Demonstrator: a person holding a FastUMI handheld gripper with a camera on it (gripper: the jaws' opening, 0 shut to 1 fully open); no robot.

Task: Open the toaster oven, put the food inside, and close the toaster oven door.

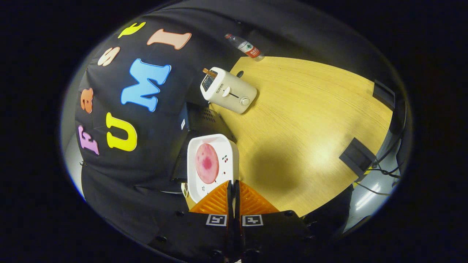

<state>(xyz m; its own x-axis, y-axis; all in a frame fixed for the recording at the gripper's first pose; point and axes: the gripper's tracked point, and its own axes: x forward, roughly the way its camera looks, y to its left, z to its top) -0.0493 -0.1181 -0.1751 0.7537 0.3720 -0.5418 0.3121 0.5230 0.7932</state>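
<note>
Wooden tabletop point(310, 120) spreads under us, with the black toaster oven point(199, 124) at its edge by the booth wall. Beyond it we see a white toaster point(228, 91), then a water bottle point(245, 46). Our gripper point(233, 186) is pinched almost closed on the rim of a white plate point(230, 153) carrying a pink food slice point(207, 163), held above the oven.

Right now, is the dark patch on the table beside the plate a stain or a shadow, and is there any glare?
Gripper view: a soft-edged shadow on the pale wooden table, right of the white rectangular plate pinched by the fingers; mild glare beyond it; fisheye bends edges.
</note>
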